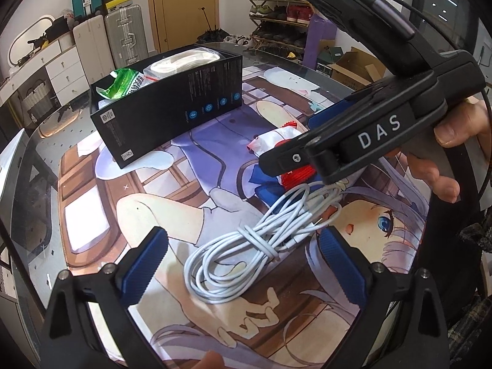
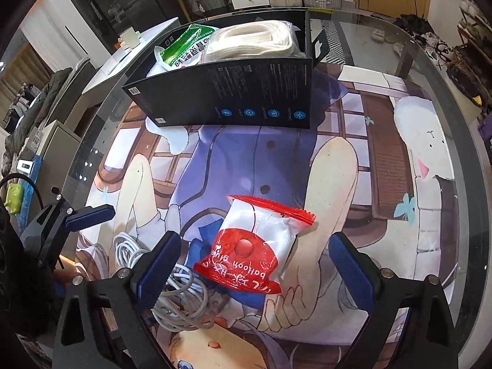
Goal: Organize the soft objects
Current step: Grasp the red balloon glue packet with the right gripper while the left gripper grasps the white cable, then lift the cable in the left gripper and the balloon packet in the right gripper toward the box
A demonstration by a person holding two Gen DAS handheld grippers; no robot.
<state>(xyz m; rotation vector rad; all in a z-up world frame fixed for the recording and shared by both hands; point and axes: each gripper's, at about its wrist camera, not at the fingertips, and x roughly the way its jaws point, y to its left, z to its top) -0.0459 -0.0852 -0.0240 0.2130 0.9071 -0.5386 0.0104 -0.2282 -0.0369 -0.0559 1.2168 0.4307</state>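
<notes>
Right gripper (image 2: 255, 272) wide, empty | left gripper (image 1: 243, 264) wide | 1 red packet (image 2: 255, 243) | 1 cable coil (image 1: 246, 246) | 1 box (image 1: 172, 117), 2 bags inside

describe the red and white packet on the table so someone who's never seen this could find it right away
Start at the black box standing on the illustrated mat. Come toward the near edge: the red and white packet lies flat between the open right tongs, beside a coiled white cable. It alone is red, with "balloon glue" printed on it.
</notes>
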